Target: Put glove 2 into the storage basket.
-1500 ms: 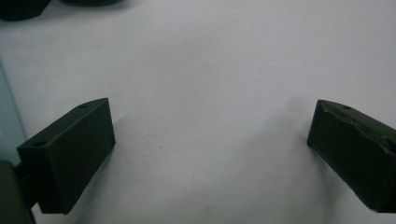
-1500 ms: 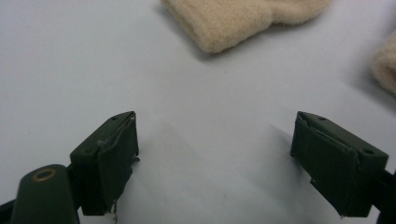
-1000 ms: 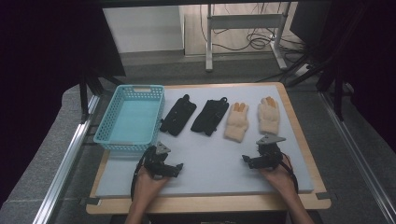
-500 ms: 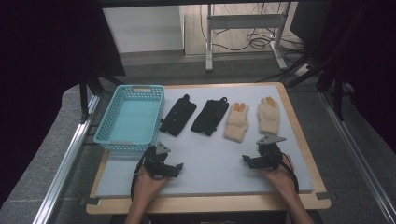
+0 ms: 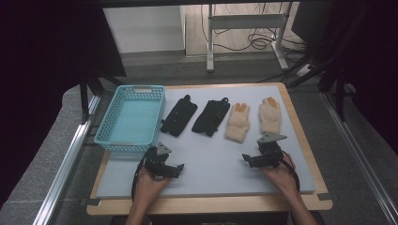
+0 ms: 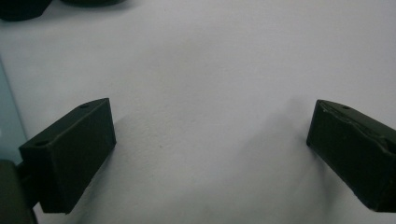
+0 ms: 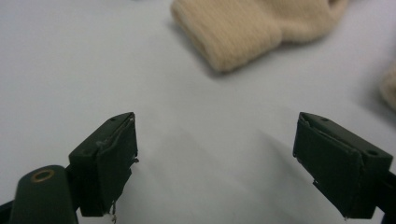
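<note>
Two black gloves point(image 5: 179, 117) point(image 5: 212, 117) and two beige gloves point(image 5: 238, 123) point(image 5: 270, 115) lie in a row across the far half of the pale mat point(image 5: 211, 164). My left gripper point(image 5: 170, 168) rests on the mat's near left, just in front of the basket, open over bare mat point(image 6: 210, 154). On the near right sits my right gripper point(image 5: 248, 160), also open and holding nothing point(image 7: 215, 163). The cuff of a beige glove point(image 7: 243, 28) lies a short way beyond its jaws, apart from them.
A light blue plastic basket point(image 5: 130, 117) stands at the mat's far left; its edge point(image 6: 5, 121) is beside the left jaw. The mat lies on a wooden board point(image 5: 206, 206). A second beige glove point(image 7: 390, 84) shows at the right edge.
</note>
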A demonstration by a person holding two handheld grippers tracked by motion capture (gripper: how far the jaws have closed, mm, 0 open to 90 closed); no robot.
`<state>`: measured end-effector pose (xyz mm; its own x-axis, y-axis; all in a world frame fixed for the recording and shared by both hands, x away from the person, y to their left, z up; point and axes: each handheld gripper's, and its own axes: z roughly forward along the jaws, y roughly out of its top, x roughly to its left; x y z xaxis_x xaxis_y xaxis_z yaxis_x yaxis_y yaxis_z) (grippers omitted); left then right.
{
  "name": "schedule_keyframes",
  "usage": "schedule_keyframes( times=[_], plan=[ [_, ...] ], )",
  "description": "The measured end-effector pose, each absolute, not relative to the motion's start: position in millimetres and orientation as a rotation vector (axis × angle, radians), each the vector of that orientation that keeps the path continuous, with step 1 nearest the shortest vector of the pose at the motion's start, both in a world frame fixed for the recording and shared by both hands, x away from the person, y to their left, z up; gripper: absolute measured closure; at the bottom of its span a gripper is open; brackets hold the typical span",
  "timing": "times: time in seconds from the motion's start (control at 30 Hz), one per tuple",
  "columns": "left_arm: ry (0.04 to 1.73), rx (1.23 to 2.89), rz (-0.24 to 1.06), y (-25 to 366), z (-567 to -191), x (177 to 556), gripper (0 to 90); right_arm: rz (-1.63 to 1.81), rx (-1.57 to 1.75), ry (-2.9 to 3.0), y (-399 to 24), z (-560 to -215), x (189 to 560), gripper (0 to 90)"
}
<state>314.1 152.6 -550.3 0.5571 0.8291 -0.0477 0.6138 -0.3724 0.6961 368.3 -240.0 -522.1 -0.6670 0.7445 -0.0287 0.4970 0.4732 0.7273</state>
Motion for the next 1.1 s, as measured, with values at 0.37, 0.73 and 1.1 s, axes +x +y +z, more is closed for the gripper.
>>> schedule_keyframes(
  times=[0.37, 0.73, 1.1],
  plan=[
    [1.153, 2.115, 0.410, 152.7, -550.3, 314.0, 1.9, 1.091, 1.028, 2.399, -216.1, -494.9, 394.9, 21.5],
    [1.153, 2.114, 0.410, 152.7, -550.3, 313.9, 2.0, 1.071, 1.017, 2.446, -182.8, -485.9, 439.2, 34.2],
    [1.153, 2.113, 0.409, 152.7, -550.3, 314.0, 2.0, 1.026, 1.038, 2.397, -147.2, -481.7, 485.6, 25.9]
  ],
)
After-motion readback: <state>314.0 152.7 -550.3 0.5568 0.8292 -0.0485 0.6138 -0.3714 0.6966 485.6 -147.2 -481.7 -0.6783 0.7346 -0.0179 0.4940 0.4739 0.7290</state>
